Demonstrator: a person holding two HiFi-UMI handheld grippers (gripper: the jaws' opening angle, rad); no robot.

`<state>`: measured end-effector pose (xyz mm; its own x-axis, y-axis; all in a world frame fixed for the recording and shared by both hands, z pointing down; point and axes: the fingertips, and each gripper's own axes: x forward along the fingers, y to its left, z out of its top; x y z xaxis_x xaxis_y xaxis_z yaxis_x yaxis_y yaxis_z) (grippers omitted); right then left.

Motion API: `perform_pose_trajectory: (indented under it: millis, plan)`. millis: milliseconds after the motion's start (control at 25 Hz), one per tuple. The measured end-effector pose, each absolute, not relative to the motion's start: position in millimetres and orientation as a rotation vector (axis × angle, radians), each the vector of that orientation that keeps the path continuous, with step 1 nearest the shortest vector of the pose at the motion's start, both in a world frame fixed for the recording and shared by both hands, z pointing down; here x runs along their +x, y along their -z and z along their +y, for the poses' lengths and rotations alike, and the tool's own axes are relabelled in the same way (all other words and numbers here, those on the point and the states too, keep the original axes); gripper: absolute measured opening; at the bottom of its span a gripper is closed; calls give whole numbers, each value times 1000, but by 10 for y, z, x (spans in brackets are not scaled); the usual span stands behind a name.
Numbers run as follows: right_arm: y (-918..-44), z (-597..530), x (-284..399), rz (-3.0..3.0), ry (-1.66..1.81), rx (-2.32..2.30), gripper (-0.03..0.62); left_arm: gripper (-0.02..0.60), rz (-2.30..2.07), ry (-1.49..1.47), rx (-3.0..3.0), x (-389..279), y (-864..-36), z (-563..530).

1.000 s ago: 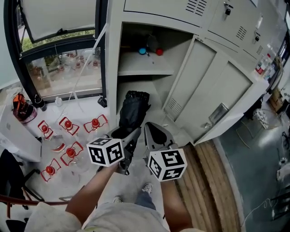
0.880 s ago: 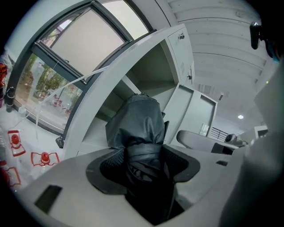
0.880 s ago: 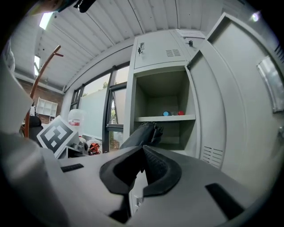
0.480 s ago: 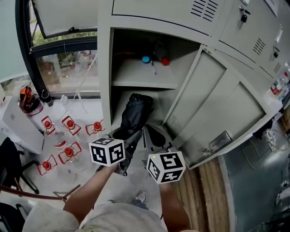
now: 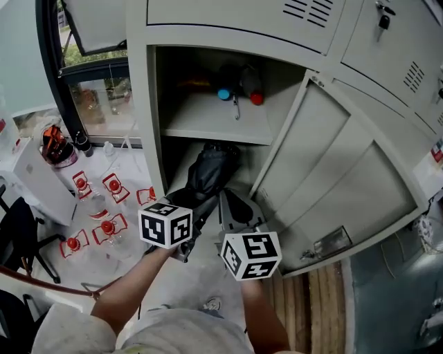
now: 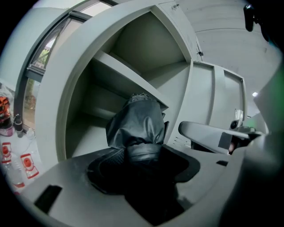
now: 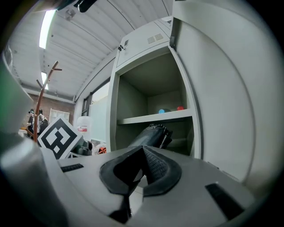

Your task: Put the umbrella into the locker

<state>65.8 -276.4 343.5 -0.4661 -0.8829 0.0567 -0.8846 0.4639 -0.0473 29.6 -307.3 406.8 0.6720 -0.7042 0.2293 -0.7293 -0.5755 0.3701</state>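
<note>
Left tongs (image 5: 199, 205) clamped on black umbrella (image 5: 211, 169), its far end at locker (image 5: 147, 104) mouth; right tongs (image 5: 230, 200) together, alongside

We cannot see the umbrella's (image 5: 210, 173) near end. In the head view it is hidden behind the marker cube and jaws of the left hand-held gripper (image 5: 197, 211). In that gripper's own view it is lost in black shadow between the jaws. On the locker's (image 5: 142, 124) upper shelf (image 5: 201, 123), a blue thing (image 5: 223, 94) and a red thing (image 5: 257, 99) are too small for us to name. The upper lockers (image 5: 235, 21) are cut off by the top edge, the person's forearms (image 5: 131, 294) by the bottom.
</note>
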Motion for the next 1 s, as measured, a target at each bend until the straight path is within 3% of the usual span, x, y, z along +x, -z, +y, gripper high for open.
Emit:
perform_pose_trajectory:
  millis: [480,1000]
  plan:
    - [-3382,-2836,644,-2807,-164,1440,3,261,-1313,-217,2501,334,-3879,-3461]
    - [-3464,-3093,738,-2712,-158,1574,3,261,-1204,-424,2675,546,-3908,-3815]
